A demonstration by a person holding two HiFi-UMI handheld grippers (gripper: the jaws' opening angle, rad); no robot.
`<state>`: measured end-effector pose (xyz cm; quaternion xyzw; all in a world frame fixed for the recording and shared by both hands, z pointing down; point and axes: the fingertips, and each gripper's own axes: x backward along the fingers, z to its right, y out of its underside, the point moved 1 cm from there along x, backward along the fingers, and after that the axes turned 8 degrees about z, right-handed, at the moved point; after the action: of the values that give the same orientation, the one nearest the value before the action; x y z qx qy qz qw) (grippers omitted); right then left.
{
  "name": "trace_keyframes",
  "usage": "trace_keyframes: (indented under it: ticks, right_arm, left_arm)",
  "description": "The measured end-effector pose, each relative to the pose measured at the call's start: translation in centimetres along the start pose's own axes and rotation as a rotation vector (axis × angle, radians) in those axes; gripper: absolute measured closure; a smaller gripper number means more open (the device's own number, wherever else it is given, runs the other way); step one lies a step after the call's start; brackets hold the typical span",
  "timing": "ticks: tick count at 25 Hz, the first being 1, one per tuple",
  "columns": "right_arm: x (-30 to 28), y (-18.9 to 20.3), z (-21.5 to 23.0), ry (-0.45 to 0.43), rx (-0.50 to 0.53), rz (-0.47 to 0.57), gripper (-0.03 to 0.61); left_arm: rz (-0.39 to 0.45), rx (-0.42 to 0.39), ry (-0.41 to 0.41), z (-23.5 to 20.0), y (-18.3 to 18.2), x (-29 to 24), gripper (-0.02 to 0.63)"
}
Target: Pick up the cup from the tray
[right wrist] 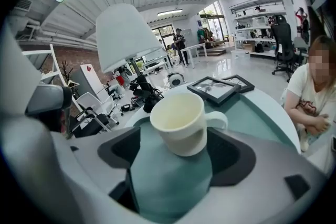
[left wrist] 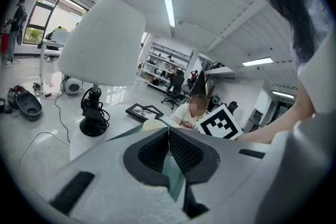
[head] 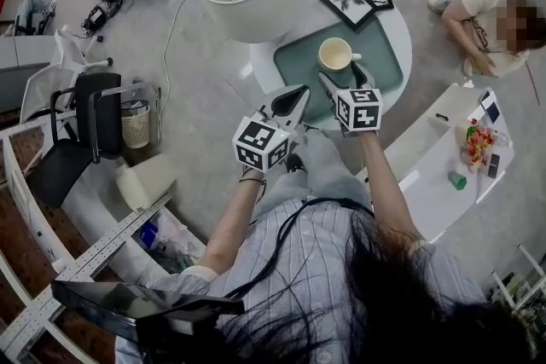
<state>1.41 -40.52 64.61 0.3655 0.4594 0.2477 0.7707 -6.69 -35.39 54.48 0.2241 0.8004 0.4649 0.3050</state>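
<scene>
Right gripper (right wrist: 176,165) jaws wide open, empty; cup (right wrist: 181,120) upright on tray (right wrist: 252,113), centre frame, untouched. Should straddle the body clear of the handle, then close gently. Left gripper (left wrist: 169,136) shut, empty.

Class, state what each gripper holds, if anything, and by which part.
Nothing is held. The right gripper stands open at the cream ceramic cup on the teal tray, not gripping; the left gripper is shut, empty.

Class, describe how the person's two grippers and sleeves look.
The left gripper and right gripper are light grey with dark pads; each carries a cube of black-and-white square markers. The person wears a striped, short-sleeved shirt crossed by a black cable.
</scene>
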Motion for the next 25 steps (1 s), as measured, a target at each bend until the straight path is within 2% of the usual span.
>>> trace_keyframes:
  ticks: [7, 15, 21, 25]
  right_arm:
    - [-2.4, 0.2, 0.9, 0.045, 0.077, -0.014, 0.196]
    - [-4.4, 0.0, 1.4, 0.101, 0.077, 0.015, 0.189]
    - [-5.7, -0.8, 1.4, 0.097, 0.08, 0.074, 0.186]
    - [-5.9, -0.9, 1.5, 0.076, 0.1, 0.07, 0.186]
  left_arm:
    - [-0.023, -0.003, -0.002, -0.5, 0.1, -0.7, 0.6]
    - [-0.046, 0.009, -0.033, -1.6, 0.7, 0.1, 0.601]
    - [-0.064, 0.015, -0.056, -2.2, 1.1, 1.0, 0.601]
    - [-0.064, 0.017, -0.071, -2.5, 1.3, 1.5, 0.601]
